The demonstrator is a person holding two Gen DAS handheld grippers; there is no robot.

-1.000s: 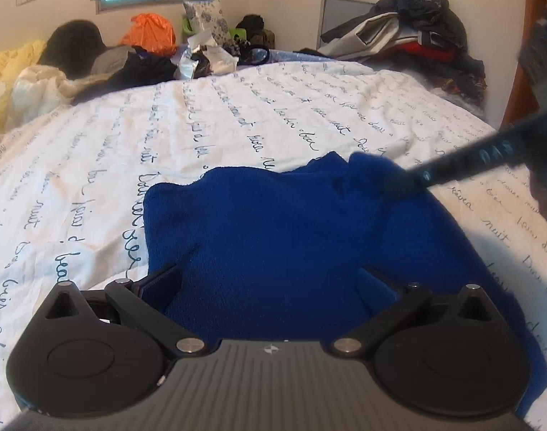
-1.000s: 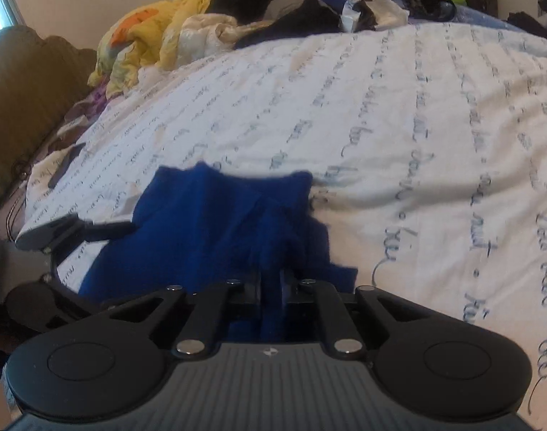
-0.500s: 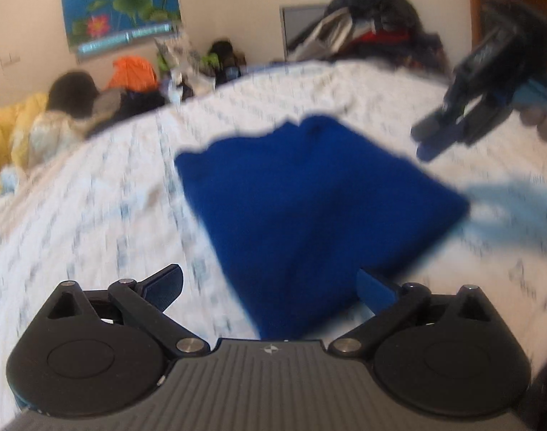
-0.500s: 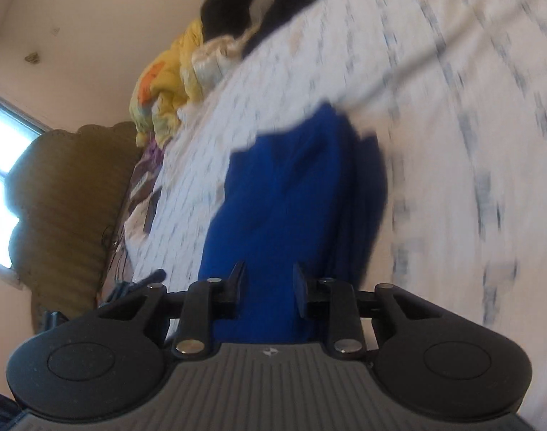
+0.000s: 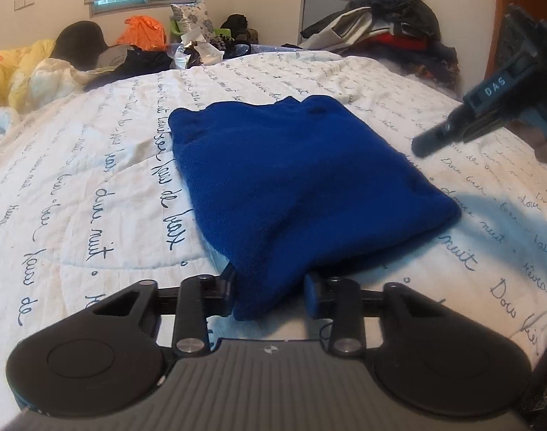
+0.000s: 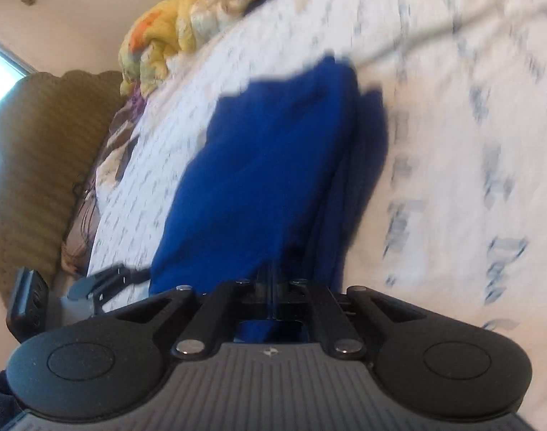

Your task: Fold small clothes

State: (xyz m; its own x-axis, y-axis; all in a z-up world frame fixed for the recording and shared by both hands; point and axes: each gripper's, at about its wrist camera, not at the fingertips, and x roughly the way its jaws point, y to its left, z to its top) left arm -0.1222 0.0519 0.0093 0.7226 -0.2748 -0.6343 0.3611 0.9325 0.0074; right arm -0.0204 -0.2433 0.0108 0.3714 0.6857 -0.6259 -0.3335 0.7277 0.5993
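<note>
A folded blue fleece garment [image 5: 302, 179] lies on the white bedspread with script lettering [image 5: 94, 186]. My left gripper [image 5: 270, 292] has its jaws part closed on either side of the garment's near corner, touching it. My right gripper [image 6: 273, 280] has its jaws together, just above the garment's near edge [image 6: 266, 165]; nothing is clamped between them. It also shows in the left wrist view [image 5: 431, 143], raised above the bed to the right of the garment, empty. The right wrist view is blurred.
Piles of clothes and bags [image 5: 137, 46] line the far side of the bed. A heap of dark clothes [image 5: 388, 28] sits at the back right. A yellow quilt [image 6: 158, 36] and a brown headboard [image 6: 40, 165] are to the left.
My right gripper let go of the garment, lifted off to the right and shut. My left gripper drew back and narrowed its jaws around the garment's near corner. The garment now lies folded flat.
</note>
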